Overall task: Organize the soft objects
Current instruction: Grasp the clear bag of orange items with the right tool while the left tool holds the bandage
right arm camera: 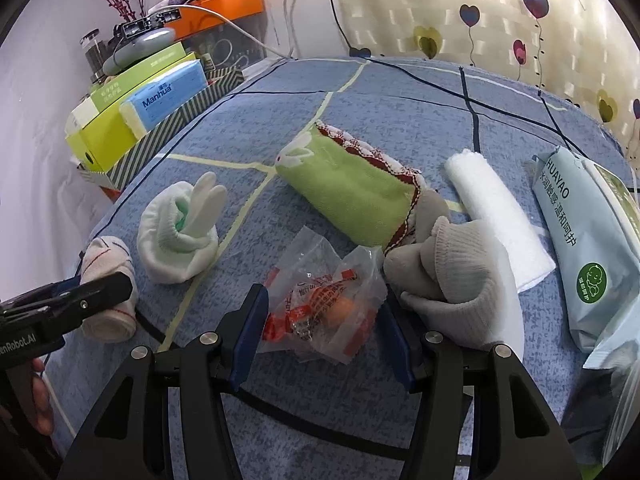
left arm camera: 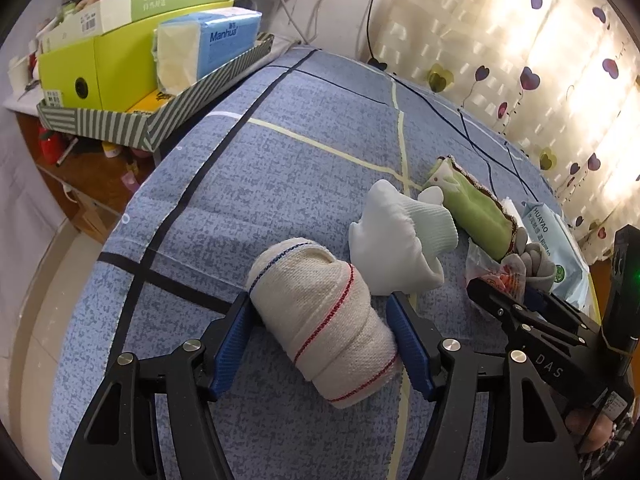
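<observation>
A: Where is the left tool (left arm camera: 320,336) right now?

B: Low over the blue plaid bedsheet (left arm camera: 280,168), its blue pads pressed against both sides of a rolled cream cloth with red and blue stripes (left arm camera: 320,320). It grips that roll, which lies on the sheet at the 6 o'clock end of the left wrist view.

A: And the right tool (right arm camera: 320,332)?

B: Its fingers stand on either side of a clear snack packet with orange print (right arm camera: 320,300). The left pad touches the wrapper; the right pad sits right at its edge. I cannot tell whether it is actually squeezing the packet or just bracketing it.

A: What else lies around?

B: In the right wrist view, a balled white sock (right arm camera: 180,236) sits at 10 o'clock from the packet, with the striped roll beyond it at 9 o'clock. A rolled green towel with a rabbit patch (right arm camera: 352,196) lies at 12 o'clock. A bundled grey sock (right arm camera: 452,272) touches the packet's 3 o'clock side, and a rolled white towel (right arm camera: 496,216) lies just behind that. A pale blue wet-wipes pack (right arm camera: 588,256) is farthest right.

A: Anything off the bed?

B: At 10 o'clock, a striped tray (left arm camera: 168,116) holds a blue Manhua tissue pack (left arm camera: 208,48) and a lime-green box (left arm camera: 100,76).
</observation>
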A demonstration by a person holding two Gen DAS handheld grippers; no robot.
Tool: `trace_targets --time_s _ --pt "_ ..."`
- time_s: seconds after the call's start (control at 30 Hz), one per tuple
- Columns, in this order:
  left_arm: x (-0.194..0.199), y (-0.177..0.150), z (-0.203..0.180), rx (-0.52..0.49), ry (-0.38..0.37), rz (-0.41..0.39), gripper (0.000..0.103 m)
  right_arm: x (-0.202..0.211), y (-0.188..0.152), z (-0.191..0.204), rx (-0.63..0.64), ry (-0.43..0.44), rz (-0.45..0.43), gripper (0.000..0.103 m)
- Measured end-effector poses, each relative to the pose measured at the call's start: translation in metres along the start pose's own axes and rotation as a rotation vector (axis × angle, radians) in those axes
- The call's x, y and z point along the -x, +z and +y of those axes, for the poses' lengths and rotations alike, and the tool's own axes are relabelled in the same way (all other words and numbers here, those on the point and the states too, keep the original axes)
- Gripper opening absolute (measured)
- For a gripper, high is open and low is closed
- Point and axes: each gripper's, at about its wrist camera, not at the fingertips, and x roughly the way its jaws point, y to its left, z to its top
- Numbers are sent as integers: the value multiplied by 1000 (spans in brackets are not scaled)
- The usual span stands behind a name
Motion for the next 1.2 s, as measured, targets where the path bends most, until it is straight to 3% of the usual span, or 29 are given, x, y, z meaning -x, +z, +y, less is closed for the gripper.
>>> trace_targets --time_s 0.17,0.23,0.4,0.8,1.2 --pt "0 0 -1 -5 6 -12 60 0 -1 3 17 -6 -2 55" --pt "0 1 -2 -11 9 -18 58 1 -1 1 13 -16 -7 44" --pt "0 2 -3 -19 14 -27 54 1 -2 1 17 -10 -7 42" --pt "13 0 -10 -59 34 -58 53 11 -8 4 19 7 -18 33" --pt "38 -4 -23 -108 11 -105 53 37 -16 10 35 27 -56 31"
